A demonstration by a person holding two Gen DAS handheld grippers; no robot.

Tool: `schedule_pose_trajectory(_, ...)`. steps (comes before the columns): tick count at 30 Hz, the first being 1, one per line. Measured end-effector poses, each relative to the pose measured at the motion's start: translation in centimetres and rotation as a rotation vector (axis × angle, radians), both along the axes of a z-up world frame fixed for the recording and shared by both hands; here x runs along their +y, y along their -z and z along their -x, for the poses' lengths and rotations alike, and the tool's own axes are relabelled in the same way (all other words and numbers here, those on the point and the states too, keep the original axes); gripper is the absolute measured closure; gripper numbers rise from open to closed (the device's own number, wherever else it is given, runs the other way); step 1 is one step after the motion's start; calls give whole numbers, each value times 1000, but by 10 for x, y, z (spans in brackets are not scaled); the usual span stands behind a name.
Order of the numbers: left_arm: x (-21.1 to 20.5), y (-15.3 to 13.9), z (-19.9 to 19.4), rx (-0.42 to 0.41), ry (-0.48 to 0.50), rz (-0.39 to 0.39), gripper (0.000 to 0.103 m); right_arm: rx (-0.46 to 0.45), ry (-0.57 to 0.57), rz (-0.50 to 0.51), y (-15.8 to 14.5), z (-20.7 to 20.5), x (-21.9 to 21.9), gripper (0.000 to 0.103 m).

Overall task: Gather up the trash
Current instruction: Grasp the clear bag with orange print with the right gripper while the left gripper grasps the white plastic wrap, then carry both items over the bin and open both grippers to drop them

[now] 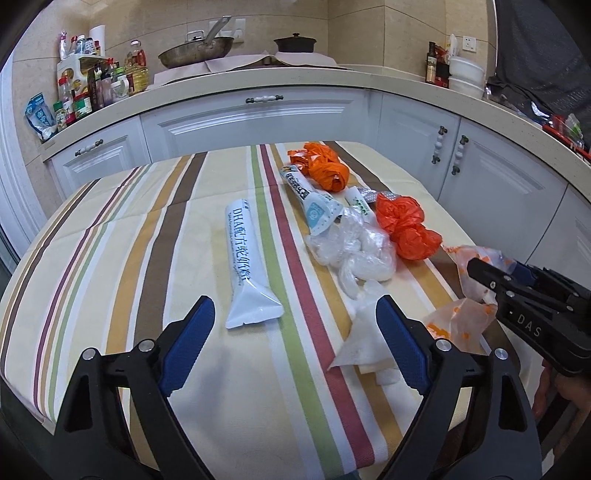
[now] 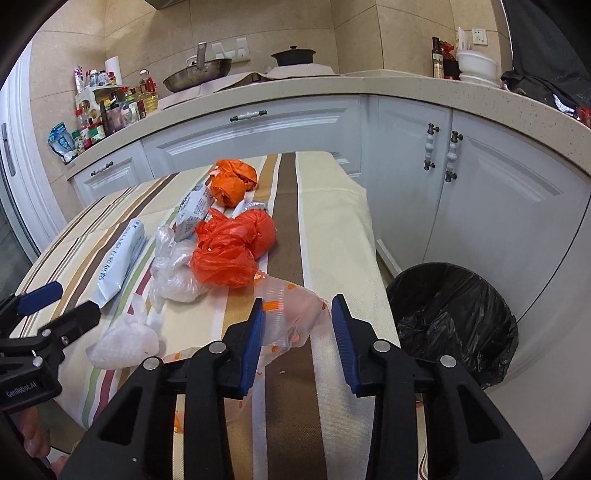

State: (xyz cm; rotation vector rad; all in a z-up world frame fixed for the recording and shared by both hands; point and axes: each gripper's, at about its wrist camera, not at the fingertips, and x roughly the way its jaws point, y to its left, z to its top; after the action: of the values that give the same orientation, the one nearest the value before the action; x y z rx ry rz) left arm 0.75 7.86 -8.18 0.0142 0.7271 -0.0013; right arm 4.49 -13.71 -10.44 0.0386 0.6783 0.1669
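Your right gripper (image 2: pixel 297 328) stood apart at lower centre, the wrapper (image 2: pixel 284 314) lying between its fingers. Your left gripper (image 1: pixel 295 339) gaped over the table (image 1: pixel 110 258), pouch (image 1: pixel 245 266) just ahead.

— What sort of room is it?
— A kitchen: beige tiled walls (image 1: pixel 369 29), a pale speckled counter (image 1: pixel 295 79) curving round a corner, and white cabinets (image 2: pixel 498 206) beneath with dark-tipped handles.
— And nearer?
— A table under a striped cloth (image 1: pixel 147 229); even, soft light.
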Motion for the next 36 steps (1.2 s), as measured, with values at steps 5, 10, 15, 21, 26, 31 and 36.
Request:
schedule_pose_trajectory(5,-8,2,3,5,20,0,24,-48,11,0,-12,7,-5,66)
schedule_pose_trajectory(10,-18,7,7,14,49,-3,24,-64,25,-12,-16,13,-14,66)
schedule_pose_trajectory(15,-29,13,10,16,75,-2,24,-65,39,-22,-14,21,-22,66)
schedule_pose_trajectory(21,-36,22,7,35,102,-8,43,-68,55,-30,-13,24,-28,66)
schedule_pose_trajectory(26,-39,27,9,38,145,23,66,-66,60,-33,-10,26,-30,66)
schedule_pose_trajectory(31,-41,26,11,25,179,45,94,-67,61,-31,-9,26,-30,66)
schedule_pose_trajectory(36,-34,16,15,-4,153,44,100,-77,75,-29,-10,27,-35,66)
